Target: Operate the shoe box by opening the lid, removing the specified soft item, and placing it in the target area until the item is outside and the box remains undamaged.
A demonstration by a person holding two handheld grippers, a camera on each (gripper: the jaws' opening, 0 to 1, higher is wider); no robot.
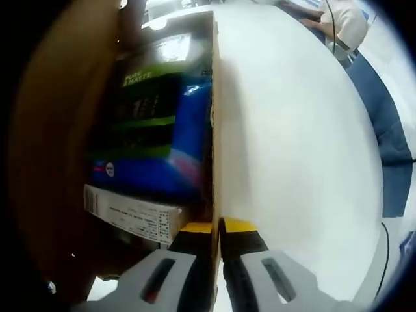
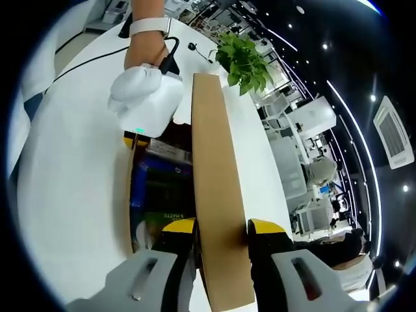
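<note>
Two tools grip box: left tool (image 1: 219,229) pinches box wall (image 1: 213,110); right tool (image 2: 221,229) clamps raised lid (image 2: 216,195). Blue pack (image 1: 153,123) lies inside, lengthwise along wall, just left of left tool, on tabletop (image 1: 299,143).

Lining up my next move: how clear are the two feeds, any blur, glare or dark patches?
Left gripper view: soft blur, box interior in shadow, glare on the blue package, table washed out. Right gripper view: sharper, strong fisheye bending, cardboard flap evenly lit.
</note>
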